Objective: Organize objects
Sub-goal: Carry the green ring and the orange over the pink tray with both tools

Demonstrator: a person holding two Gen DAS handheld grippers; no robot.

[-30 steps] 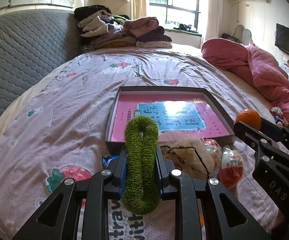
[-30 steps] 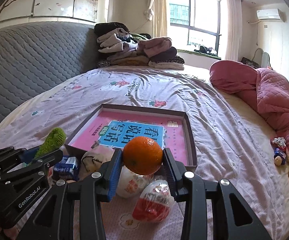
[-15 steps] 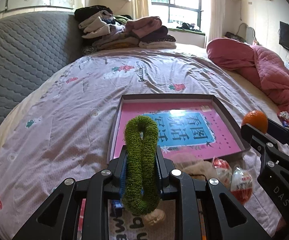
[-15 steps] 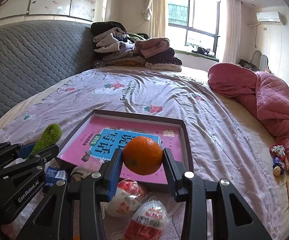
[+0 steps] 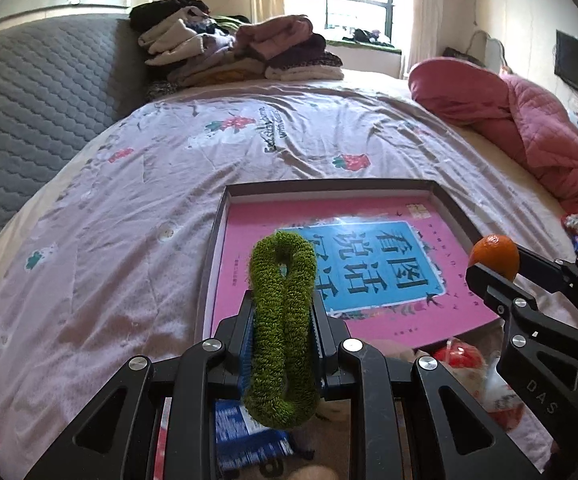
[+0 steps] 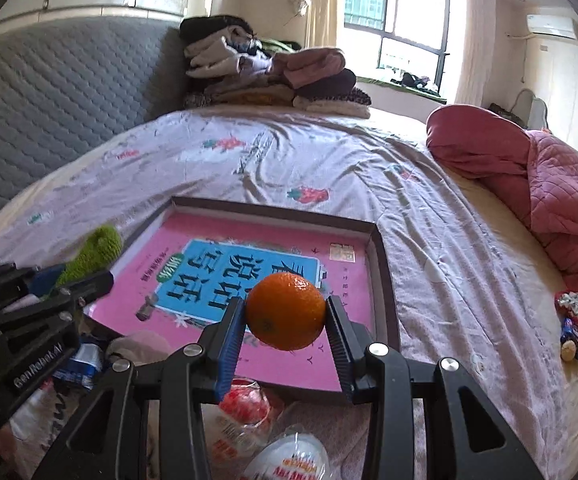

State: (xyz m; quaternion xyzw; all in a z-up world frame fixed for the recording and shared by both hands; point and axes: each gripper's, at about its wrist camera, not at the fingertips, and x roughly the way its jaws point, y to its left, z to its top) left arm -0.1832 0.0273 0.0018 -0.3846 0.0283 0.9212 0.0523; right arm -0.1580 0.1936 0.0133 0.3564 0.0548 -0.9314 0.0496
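- The orange (image 6: 285,317), round and glossy, sat clamped in the right gripper (image 6: 285,320) above the pink-lined tray (image 6: 383,256).
- The fuzzy green loop (image 5: 283,332) was pinched in the left gripper (image 5: 283,344) at the tray's near edge.
- Neither was placed yet; wrapped snacks (image 6: 249,404) remained on the bed (image 6: 449,264).

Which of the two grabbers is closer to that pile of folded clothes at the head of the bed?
Neither clearly. The left gripper and right gripper both hover over the tray's near edge, far from the clothes.
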